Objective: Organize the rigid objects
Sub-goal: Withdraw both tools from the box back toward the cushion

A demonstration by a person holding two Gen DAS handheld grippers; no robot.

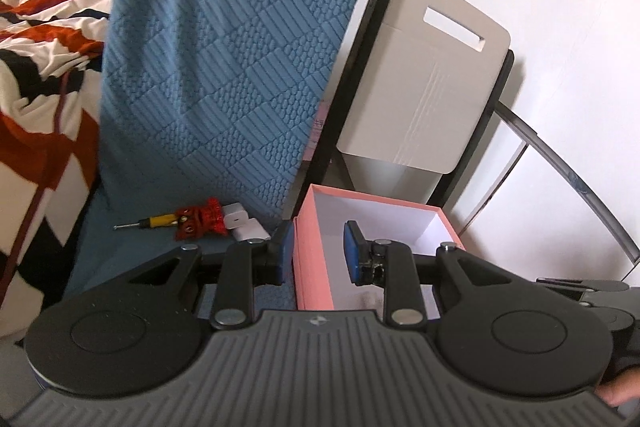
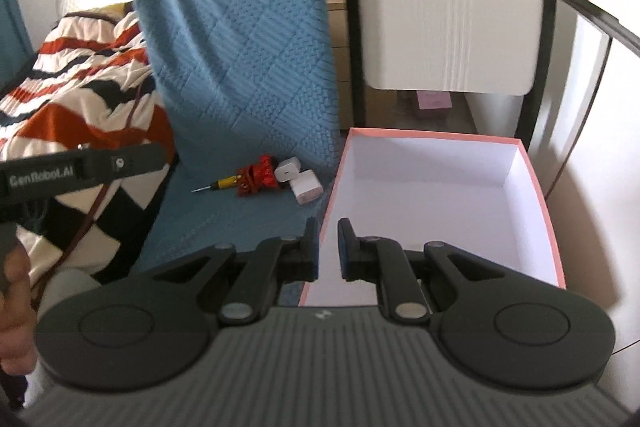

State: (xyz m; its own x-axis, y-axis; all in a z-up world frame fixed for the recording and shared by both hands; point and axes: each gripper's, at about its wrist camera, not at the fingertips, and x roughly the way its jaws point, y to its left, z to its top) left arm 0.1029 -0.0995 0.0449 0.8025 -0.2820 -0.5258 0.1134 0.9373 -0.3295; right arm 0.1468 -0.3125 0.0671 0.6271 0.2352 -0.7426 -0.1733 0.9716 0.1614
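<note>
An open pink box (image 2: 536, 195) with a white inside stands on the blue-covered seat; nothing shows in it. Left of it lie a yellow-handled screwdriver (image 2: 222, 183), a red piece (image 2: 258, 177) and two white adapter blocks (image 2: 306, 189), bunched together. In the left wrist view the same screwdriver (image 1: 156, 221), red piece (image 1: 200, 219) and blocks (image 1: 240, 223) lie beyond and left of my left gripper (image 1: 319, 243). It hovers in front of the box (image 1: 312, 239), narrowly open and empty. My right gripper (image 2: 329, 227) is shut on nothing over the box's near left corner.
A blue textured cover (image 1: 224, 67) drapes the chair back behind the objects. A striped orange, black and white blanket (image 1: 40, 67) lies to the left. A white cardboard panel with a handle slot (image 1: 424, 75) leans on a black frame behind the box. A hand (image 2: 12, 279) holds the left gripper.
</note>
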